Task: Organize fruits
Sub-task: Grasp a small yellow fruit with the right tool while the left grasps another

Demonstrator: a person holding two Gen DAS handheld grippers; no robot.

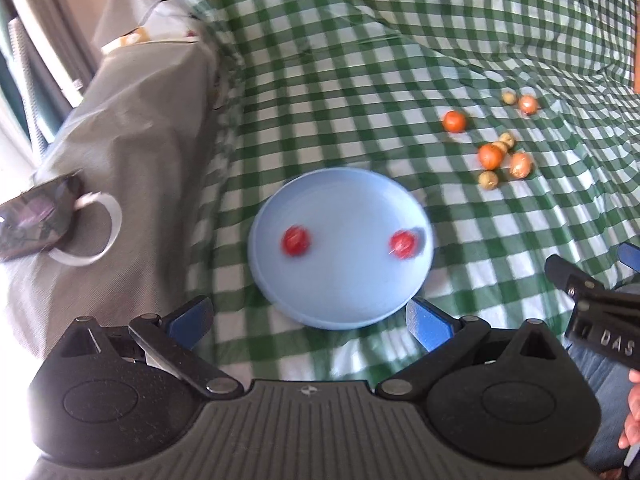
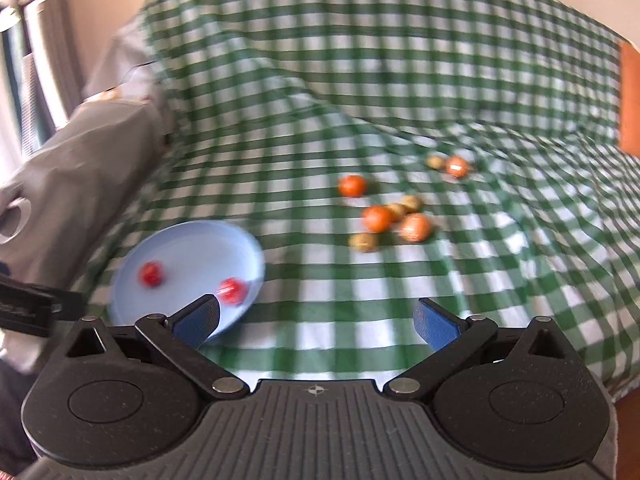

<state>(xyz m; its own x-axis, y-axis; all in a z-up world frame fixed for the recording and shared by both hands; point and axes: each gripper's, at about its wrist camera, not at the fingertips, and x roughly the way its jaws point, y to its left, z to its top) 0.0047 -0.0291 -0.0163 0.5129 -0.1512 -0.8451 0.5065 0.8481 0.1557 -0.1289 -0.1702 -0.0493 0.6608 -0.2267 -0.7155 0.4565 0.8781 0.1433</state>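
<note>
A light blue plate (image 1: 340, 196) (image 2: 192, 244) lies on the green checked cloth and holds two small red fruits (image 1: 296, 241) (image 1: 403, 243) (image 2: 151, 274) (image 2: 232, 290). Beyond it on the right, several orange fruits (image 1: 491, 156) (image 2: 377, 218) and small yellow-green fruits (image 1: 488, 179) (image 2: 363, 241) lie loose on the cloth. My left gripper (image 1: 308, 320) is open, just short of the plate's near rim, with nothing between its fingers. My right gripper (image 2: 316, 322) is open over the cloth to the right of the plate, also holding nothing.
A grey cushion (image 1: 132, 128) lies left of the plate, with a phone (image 1: 32, 216) and a white ring (image 1: 96, 232) on it. The checked cloth (image 1: 400, 40) rises in folds at the back. A wooden edge (image 2: 629, 100) shows at far right. A hand (image 1: 634, 412) holds the other gripper.
</note>
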